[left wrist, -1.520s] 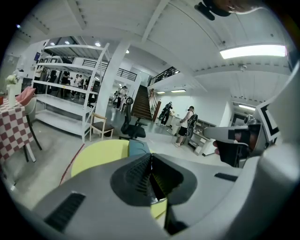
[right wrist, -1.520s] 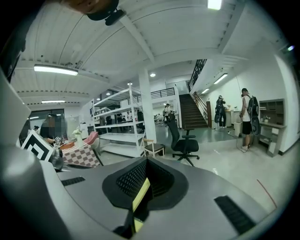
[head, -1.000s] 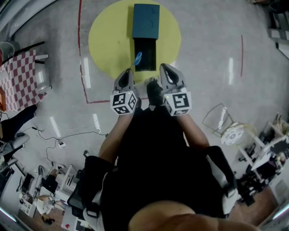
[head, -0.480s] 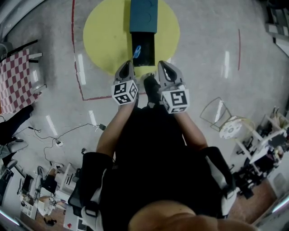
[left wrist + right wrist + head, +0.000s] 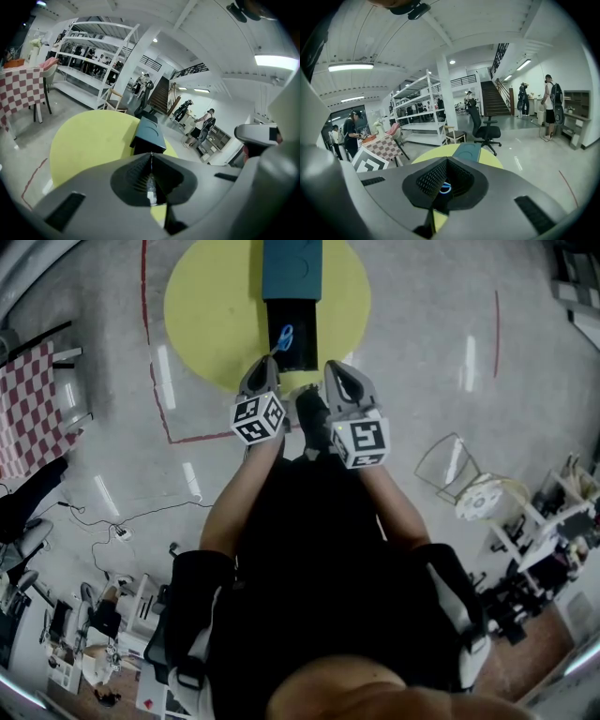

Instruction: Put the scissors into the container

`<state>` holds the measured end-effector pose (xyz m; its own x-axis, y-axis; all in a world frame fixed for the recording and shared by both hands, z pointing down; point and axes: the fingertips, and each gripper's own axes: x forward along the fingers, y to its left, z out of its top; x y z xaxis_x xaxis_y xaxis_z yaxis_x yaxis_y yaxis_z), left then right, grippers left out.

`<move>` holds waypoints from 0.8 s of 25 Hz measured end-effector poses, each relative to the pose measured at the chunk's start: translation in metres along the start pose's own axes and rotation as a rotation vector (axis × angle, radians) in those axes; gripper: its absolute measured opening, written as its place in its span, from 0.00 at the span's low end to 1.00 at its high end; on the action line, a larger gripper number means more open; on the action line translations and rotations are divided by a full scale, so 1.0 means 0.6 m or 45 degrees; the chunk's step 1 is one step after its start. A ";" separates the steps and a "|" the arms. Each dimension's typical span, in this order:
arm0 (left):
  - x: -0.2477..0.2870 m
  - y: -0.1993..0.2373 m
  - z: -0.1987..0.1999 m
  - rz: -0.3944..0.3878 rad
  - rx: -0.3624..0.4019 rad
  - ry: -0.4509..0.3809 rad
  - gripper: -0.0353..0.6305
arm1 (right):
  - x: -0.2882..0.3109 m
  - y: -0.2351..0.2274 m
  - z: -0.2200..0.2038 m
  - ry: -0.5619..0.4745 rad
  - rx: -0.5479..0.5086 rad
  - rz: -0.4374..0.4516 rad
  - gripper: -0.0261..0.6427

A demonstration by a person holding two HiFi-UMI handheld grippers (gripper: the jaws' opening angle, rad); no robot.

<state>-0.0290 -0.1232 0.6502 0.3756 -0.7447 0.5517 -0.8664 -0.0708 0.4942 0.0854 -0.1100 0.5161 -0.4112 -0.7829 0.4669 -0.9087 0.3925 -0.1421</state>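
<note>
Left gripper [image 5: 263,368] and right gripper [image 5: 336,373] jaws clenched, empty. Scissors [image 5: 286,337] lie on black tray [image 5: 306,322] by teal container [image 5: 292,266] — pickup not started, I reckon.

I count two grey marker-cube grippers, my left gripper [image 5: 266,364] and right gripper [image 5: 334,367]; one round yellow table [image 5: 211,306]; one open black rectangular container [image 5: 307,345]; one teal rectangular box [image 5: 292,266]; one pair of blue-handled scissors [image 5: 286,336]; one red-and-white checked tablecloth [image 5: 33,409]; one black office chair [image 5: 486,126].

Grey left gripper [image 5: 265,365] and right gripper [image 5: 334,371] each carry a white cube [image 5: 258,418] with black square markers behind dark, ribbed jaws; the person [image 5: 323,559] wears black.
</note>
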 end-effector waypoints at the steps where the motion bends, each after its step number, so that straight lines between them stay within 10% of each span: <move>1: 0.006 0.001 -0.004 -0.007 -0.027 0.001 0.06 | 0.001 -0.002 -0.001 0.001 0.000 0.000 0.03; 20: 0.058 0.027 -0.043 -0.016 -0.610 -0.114 0.06 | -0.013 -0.035 -0.023 0.020 -0.028 -0.021 0.03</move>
<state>-0.0217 -0.1331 0.6946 0.3372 -0.8013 0.4942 -0.6053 0.2175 0.7657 0.1087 -0.1059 0.5274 -0.3948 -0.7819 0.4825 -0.9135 0.3902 -0.1153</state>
